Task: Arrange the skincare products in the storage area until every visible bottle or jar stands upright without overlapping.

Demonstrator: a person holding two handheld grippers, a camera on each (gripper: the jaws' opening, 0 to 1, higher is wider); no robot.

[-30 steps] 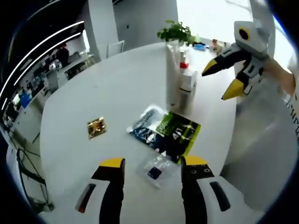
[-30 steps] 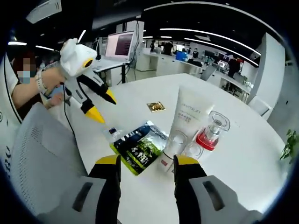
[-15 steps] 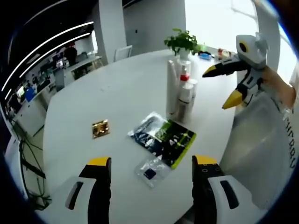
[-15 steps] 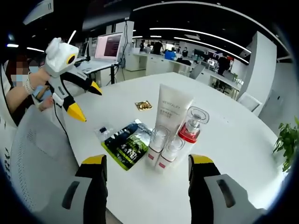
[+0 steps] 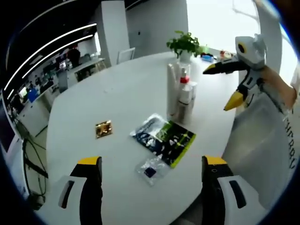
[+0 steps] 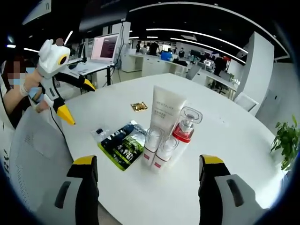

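On the round white table (image 6: 225,140) stand a tall white tube (image 6: 164,111), a clear bottle with a red collar (image 6: 183,132) and two small white bottles (image 6: 152,144), all upright in a tight cluster. In the left gripper view the same cluster (image 5: 181,96) stands at the table's far side. A dark green sachet (image 6: 119,145) (image 5: 165,139), a small clear packet (image 5: 151,170) (image 6: 99,132) and a gold packet (image 5: 103,128) (image 6: 138,107) lie flat. My left gripper (image 5: 150,166) is open, held back from the table edge. My right gripper (image 6: 149,161) is open too, empty, short of the bottles.
A potted plant (image 5: 183,44) stands behind the cluster, seen also at the right edge of the right gripper view as the plant (image 6: 286,140). A laptop (image 6: 104,49) sits on a desk beyond. Grey cloth (image 5: 262,140) lies along the table edge.
Both cameras have drawn back from the table and the jaws of both grippers have spread wider. The products have not moved.
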